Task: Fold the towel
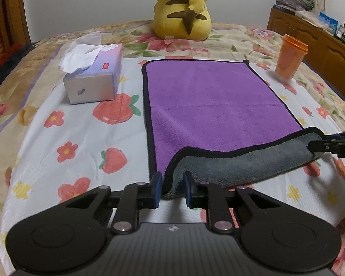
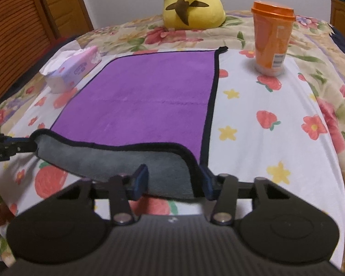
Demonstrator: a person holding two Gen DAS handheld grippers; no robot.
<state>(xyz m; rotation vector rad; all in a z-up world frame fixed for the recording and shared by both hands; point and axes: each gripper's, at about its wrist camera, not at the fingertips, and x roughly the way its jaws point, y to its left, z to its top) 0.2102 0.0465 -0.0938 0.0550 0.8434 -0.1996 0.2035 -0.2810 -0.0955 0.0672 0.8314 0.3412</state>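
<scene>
A purple towel (image 1: 214, 101) with a black hem and grey underside lies flat on the bed; it also shows in the right wrist view (image 2: 149, 101). Its near edge is lifted and turned over, grey side up (image 1: 241, 165). My left gripper (image 1: 172, 186) holds the near left corner between its blue pads, jaws closed on the cloth. My right gripper (image 2: 172, 181) holds the near right corner the same way. Each gripper shows at the edge of the other's view: the right one (image 1: 333, 147), the left one (image 2: 9, 148).
A tissue box (image 1: 94, 76) stands left of the towel. An orange lidded cup (image 2: 272, 39) stands to the right. A yellow plush toy (image 1: 184, 9) sits at the far end. A wooden cabinet (image 1: 315, 43) is at right. The bed cover (image 1: 80, 138) has strawberry prints.
</scene>
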